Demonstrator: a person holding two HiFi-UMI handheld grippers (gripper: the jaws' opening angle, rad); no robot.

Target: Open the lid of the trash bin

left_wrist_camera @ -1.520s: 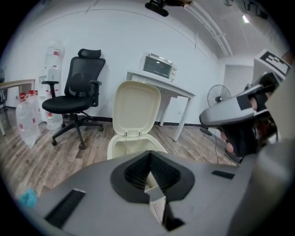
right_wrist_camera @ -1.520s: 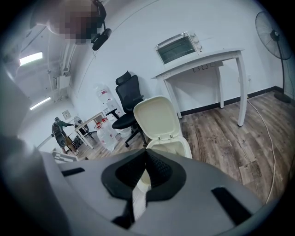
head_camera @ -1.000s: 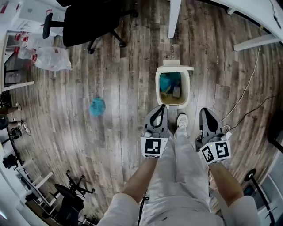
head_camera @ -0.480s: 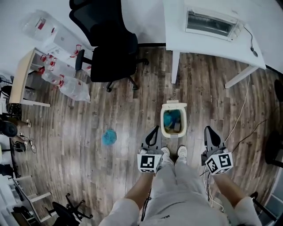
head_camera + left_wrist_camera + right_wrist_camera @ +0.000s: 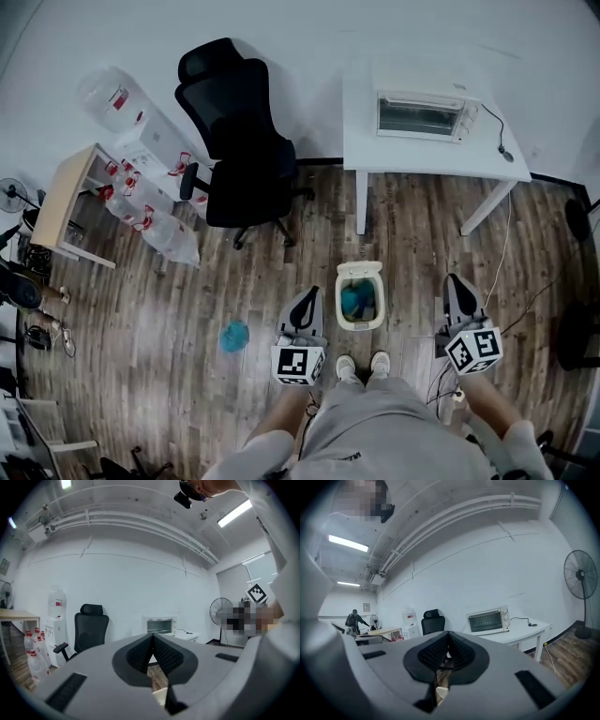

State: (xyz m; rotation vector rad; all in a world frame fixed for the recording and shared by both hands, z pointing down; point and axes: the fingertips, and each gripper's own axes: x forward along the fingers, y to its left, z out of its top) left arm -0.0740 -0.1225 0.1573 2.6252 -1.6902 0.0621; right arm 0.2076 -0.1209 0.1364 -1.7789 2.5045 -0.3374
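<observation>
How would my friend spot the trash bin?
Find the white table with the toaster oven by the wall. On the wood floor before it, near the person's shoes, stands a small white bin, lid up, blue rubbish inside.

Items inside the trash bin (image 5: 339, 302) are too small to identify.

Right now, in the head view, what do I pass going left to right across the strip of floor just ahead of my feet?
Blue object on the floor → left gripper, shut and empty → trash bin, lid up → right gripper, shut and empty.
</observation>
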